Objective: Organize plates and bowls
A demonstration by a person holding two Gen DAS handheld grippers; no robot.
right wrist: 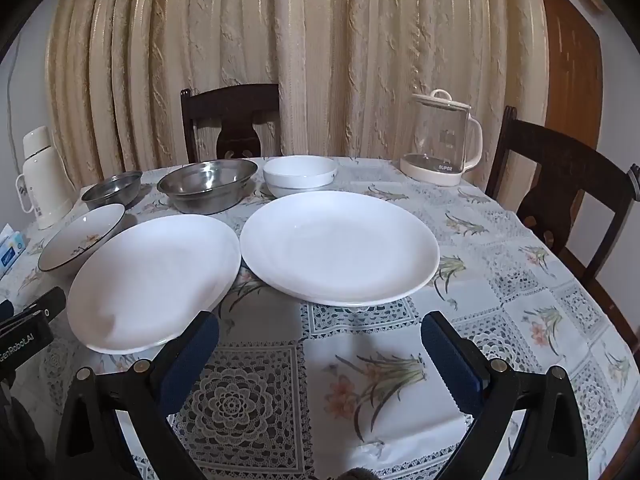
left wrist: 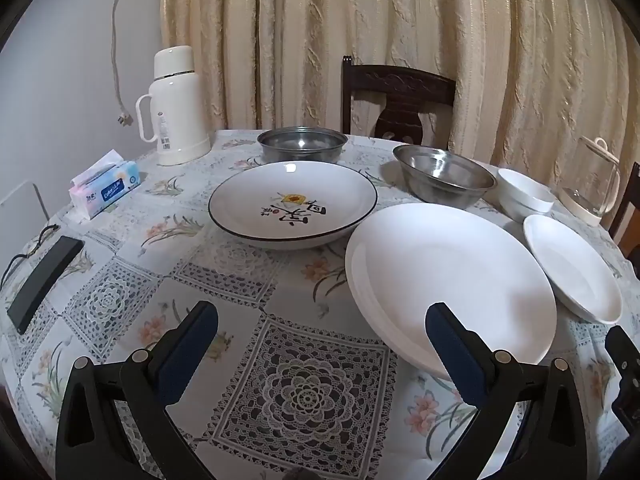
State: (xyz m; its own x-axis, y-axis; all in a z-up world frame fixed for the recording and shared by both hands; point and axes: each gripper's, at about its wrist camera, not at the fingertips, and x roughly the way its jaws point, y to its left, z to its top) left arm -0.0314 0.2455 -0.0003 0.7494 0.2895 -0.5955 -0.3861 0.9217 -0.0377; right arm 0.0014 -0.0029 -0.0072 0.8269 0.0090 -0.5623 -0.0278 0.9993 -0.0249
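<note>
White plates (right wrist: 340, 246) sat untouched just ahead of my right claw (right wrist: 320, 336).
Both claws gaped empty; I feared glazed rims slipping, clattering onto the desk (right wrist: 520, 280).

From my feed: white thermos (left wrist: 176, 108) far left of the tongs, tissue pack (left wrist: 106, 188) nearer, black case (left wrist: 44, 280) closest; glass kettle (right wrist: 444, 140) far right.

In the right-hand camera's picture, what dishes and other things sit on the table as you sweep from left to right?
White thermos → patterned plate → small steel bowl → left white plate → large steel bowl → white bowl → right white plate → glass kettle.
</note>
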